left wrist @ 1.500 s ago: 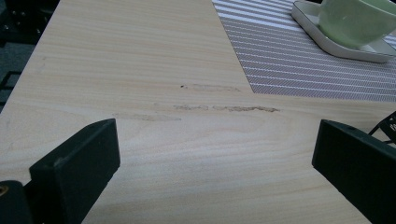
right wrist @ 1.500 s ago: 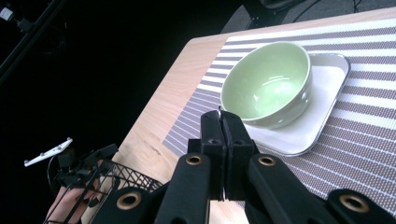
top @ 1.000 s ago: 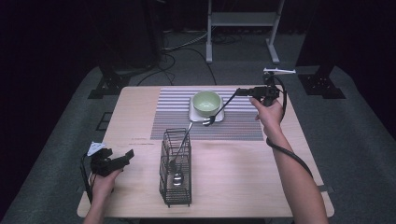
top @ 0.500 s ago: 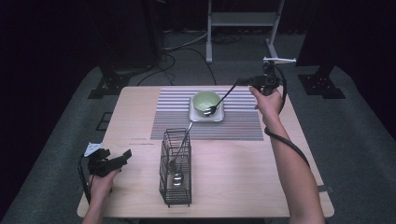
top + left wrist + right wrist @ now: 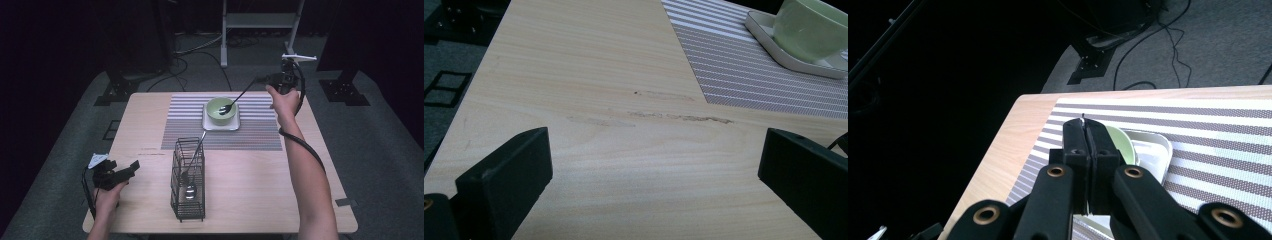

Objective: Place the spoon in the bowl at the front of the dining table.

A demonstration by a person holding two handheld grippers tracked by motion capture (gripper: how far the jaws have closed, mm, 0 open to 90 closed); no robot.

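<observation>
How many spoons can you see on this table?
2. One spoon is clamped in the right gripper, its tip over the green bowl. Another spoon stands in the wire caddy.

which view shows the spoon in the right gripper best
The high view: the spoon shows whole there, its handle clamped in the right gripper and its head over the green bowl. The right gripper view gives just a sliver of handle beyond the shut jaws. The left gripper view adds nothing on it.

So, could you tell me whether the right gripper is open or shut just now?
Shut on the spoon: the right gripper has its fingers pressed together, and the handle runs from it down into the green bowl.
</observation>
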